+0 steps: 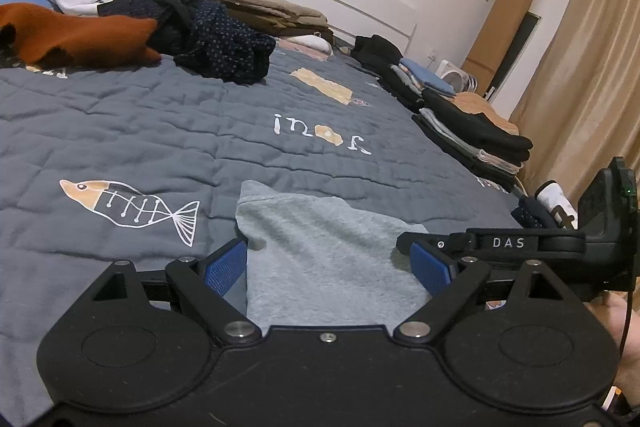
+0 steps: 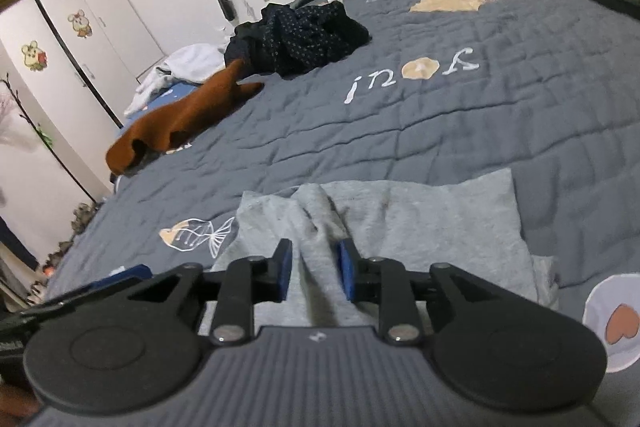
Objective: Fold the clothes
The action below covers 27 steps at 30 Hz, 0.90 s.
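A grey garment [image 1: 324,247] lies on the dark grey bedspread [image 1: 160,131], partly folded. My left gripper [image 1: 328,263] is wide open, its blue pads on either side of the cloth's near part. The right gripper's body shows at the right in the left wrist view [image 1: 520,247]. In the right wrist view the grey garment [image 2: 420,223] lies ahead with a raised ridge. My right gripper [image 2: 314,271] is partly open, with that ridge of cloth between its blue pads; the pads stand apart from it.
A rust-brown garment [image 1: 80,35] and a dark dotted heap [image 1: 224,43] lie at the far left. Folded stacks [image 1: 472,123] line the bed's right edge. Beige folded clothes [image 1: 264,7] sit by the headboard. A white wardrobe [image 2: 72,39] stands left of the bed.
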Available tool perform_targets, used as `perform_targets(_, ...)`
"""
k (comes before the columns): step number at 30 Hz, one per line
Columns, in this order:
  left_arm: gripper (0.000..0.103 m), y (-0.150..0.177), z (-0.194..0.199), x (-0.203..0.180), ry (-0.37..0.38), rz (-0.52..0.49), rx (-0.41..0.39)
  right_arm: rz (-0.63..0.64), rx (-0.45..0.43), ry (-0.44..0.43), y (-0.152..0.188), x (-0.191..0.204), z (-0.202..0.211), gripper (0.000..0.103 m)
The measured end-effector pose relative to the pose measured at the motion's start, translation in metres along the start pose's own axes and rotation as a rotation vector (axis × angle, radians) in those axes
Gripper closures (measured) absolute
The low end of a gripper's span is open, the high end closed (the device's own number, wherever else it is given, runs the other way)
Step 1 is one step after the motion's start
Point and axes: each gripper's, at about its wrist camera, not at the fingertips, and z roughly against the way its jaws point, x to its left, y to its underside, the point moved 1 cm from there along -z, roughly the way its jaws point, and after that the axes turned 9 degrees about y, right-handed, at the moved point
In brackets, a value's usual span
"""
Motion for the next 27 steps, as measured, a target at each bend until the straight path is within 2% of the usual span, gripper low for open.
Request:
perform_targets(2, 0.015, 0.000, 0.000, 0.000, -0.001, -0.001, 0.000, -0.016, 0.008, 0.009, 0.002, -0.003, -0.004, 0.079)
perform_targets(7, 0.015, -0.001, 0.002, 0.002, -0.015, 0.001, -0.012, -0.012, -0.005, 0.006, 0.002, 0.000, 0.000, 0.091)
perform_targets(11, 0.015, -0.005, 0.005, 0.006, -0.023, 0.016, -0.026, 0.037, -0.004, -0.061, 0.001, 0.013, 0.010, 0.094)
perform_targets(16, 0.015, -0.009, 0.008, 0.013, -0.036, 0.046, -0.040, 0.180, 0.106, -0.194, 0.012, 0.044, 0.013, 0.095)
perform_targets(20, 0.015, -0.009, 0.007, 0.015, -0.047, 0.053, -0.032, 0.258, 0.190, -0.254, 0.023, 0.060, 0.008, 0.094)
perform_targets(23, 0.015, -0.009, 0.006, 0.014, -0.049, 0.047, -0.028, 0.234, 0.166, -0.229, 0.020, 0.056, 0.012, 0.091)
perform_targets(27, 0.015, -0.008, 0.006, 0.016, -0.053, 0.054, -0.020, 0.116, 0.082, -0.233, 0.000, 0.030, 0.029, 0.090)
